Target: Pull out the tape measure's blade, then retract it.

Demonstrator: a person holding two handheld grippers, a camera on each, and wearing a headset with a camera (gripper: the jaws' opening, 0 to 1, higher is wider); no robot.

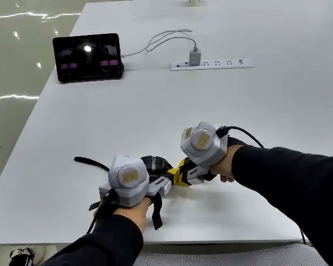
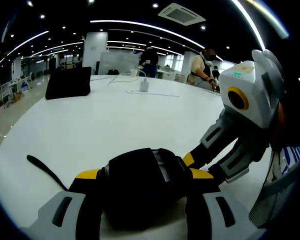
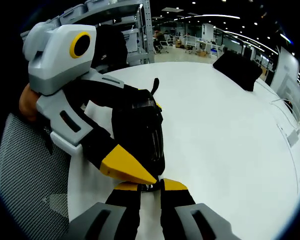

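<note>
**Desk:** Where is the tape measure?

**Operator:** The black tape measure [image 1: 155, 164] is near the front edge of the white tabletop [image 1: 255, 105], between my two tools. Its black strap [image 1: 90, 162] trails off to the left and lies flat on the surface.

**Desk:** Left side?

**Operator:** My left tool [image 2: 142, 175] is clamped round the case. It has one yellow-tipped jaw on each flank, and both press against the black body. In the left gripper view the case bulks up between the jaws. I can't say for sure whether its underside touches the tabletop.

**Desk:** And the right?

**Operator:** My right tool [image 3: 150, 186] comes in from the opposite side, with its nose at the edge of the case. The jaws are drawn close, with a narrow gap between the yellow tips. A small greyish bit sits in that gap, right against the case. I can't tell whether the jaws actually pinch it. In the right gripper view, one yellow tip of the left tool lies just above my right jaws, touching or very nearly touching.

**Desk:** Surroundings?

**Operator:** At the far left a dark tablet [image 1: 87, 56] stands propped up with its screen lit. To its right lies a white power strip [image 1: 211, 64] with a charger [image 1: 195, 56] plugged in. A white cable [image 1: 161, 40] loops from the charger back towards the tablet. All of this is well apart from the work. A grey mesh chair [image 3: 25, 170] shows past the tabletop's near edge.
</note>
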